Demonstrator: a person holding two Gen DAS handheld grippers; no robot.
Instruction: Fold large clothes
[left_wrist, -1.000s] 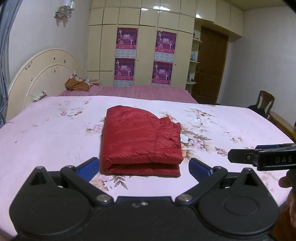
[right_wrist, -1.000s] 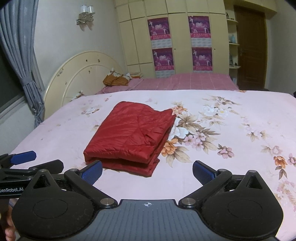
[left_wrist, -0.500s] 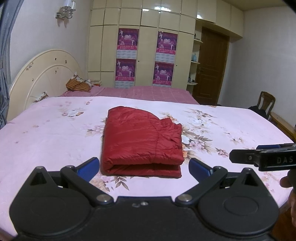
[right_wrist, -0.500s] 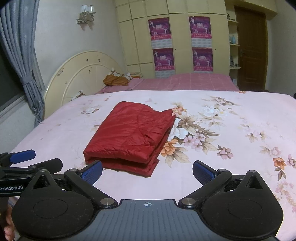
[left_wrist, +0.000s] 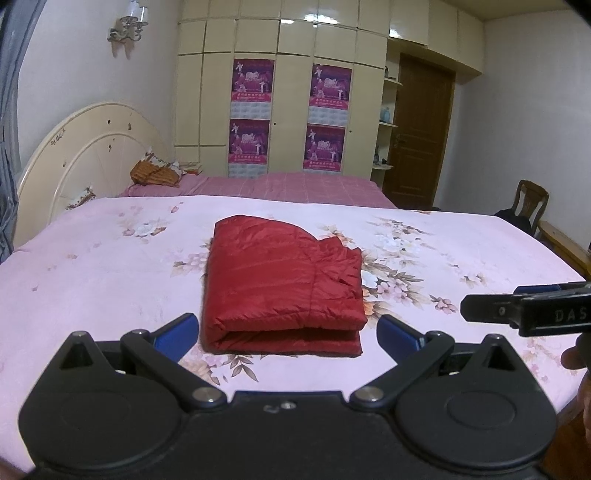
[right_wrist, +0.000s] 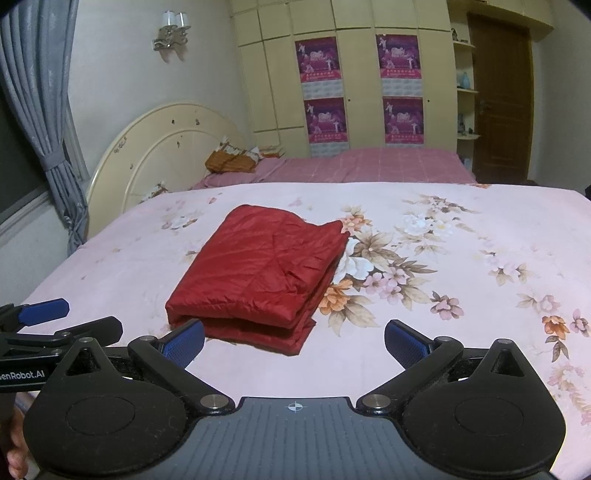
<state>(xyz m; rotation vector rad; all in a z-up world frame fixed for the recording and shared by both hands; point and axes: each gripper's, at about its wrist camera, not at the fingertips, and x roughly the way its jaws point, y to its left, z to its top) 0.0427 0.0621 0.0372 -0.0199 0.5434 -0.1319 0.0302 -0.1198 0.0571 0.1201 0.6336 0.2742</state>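
A red quilted jacket (left_wrist: 280, 284) lies folded into a flat rectangle in the middle of the pink floral bed (left_wrist: 92, 266). It also shows in the right wrist view (right_wrist: 258, 280). My left gripper (left_wrist: 288, 334) is open and empty, held back from the jacket's near folded edge. My right gripper (right_wrist: 293, 341) is open and empty, near the jacket's front corner. The right gripper shows side-on at the right edge of the left wrist view (left_wrist: 524, 312). The left gripper shows at the left edge of the right wrist view (right_wrist: 40, 325).
A cream round headboard (right_wrist: 162, 155) stands at the left. A second bed with a pink checked cover (left_wrist: 295, 184) lies behind, before a wardrobe with posters (left_wrist: 288, 114). A wooden chair (left_wrist: 530, 203) and a brown door (left_wrist: 421, 133) are at the right. A grey curtain (right_wrist: 33, 110) hangs at the left.
Both grippers have drawn back and risen slightly from the jacket. The jacket has not moved. Both stay open.
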